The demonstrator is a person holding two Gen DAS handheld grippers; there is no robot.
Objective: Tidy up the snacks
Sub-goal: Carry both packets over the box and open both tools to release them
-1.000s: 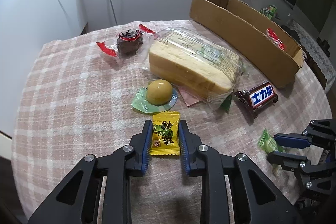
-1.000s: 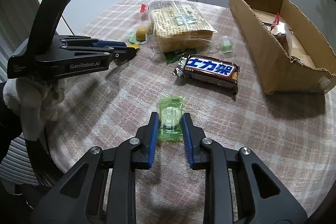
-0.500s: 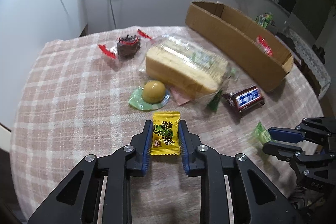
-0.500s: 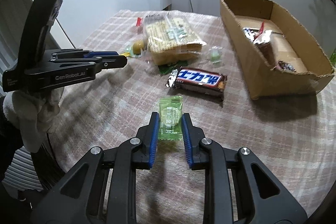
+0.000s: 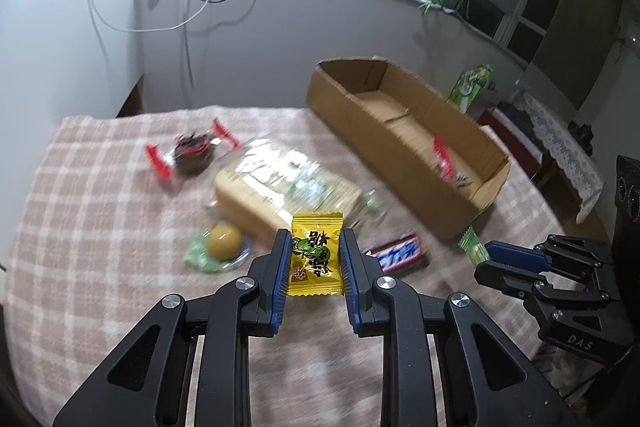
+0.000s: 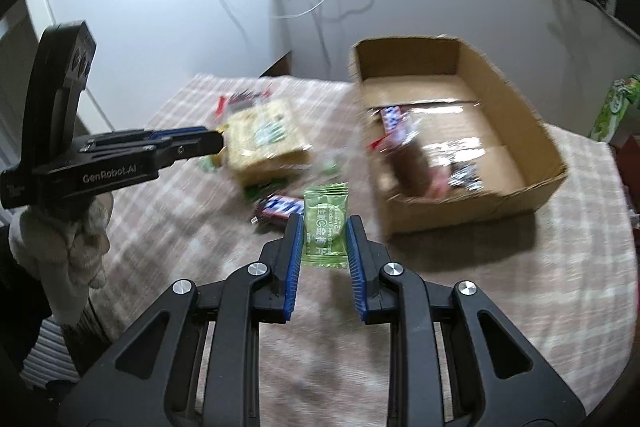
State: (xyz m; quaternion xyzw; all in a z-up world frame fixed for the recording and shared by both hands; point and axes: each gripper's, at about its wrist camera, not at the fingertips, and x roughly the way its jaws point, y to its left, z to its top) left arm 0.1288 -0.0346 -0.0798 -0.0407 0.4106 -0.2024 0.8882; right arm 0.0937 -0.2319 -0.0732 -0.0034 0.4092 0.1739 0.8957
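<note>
Both candies lifted, yellow candy [image 5: 317, 254] clamped in left gripper [image 5: 314, 259]

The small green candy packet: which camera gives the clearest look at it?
The right wrist view: the small green candy packet faces the lens, printed side showing, between the right gripper fingers. The left wrist view shows only its blurred tip.

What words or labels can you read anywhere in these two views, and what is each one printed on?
"GenRobot.AI": side of the left gripper.
"DAS": body of the right gripper.
"Golden Plum Slices", partly legible: green candy packet in the right gripper.
Chinese characters: yellow candy packet in the left gripper.
Chocolate bar wrapper lettering: too blurred to read.
Bread loaf label: blurred, unreadable.
</note>
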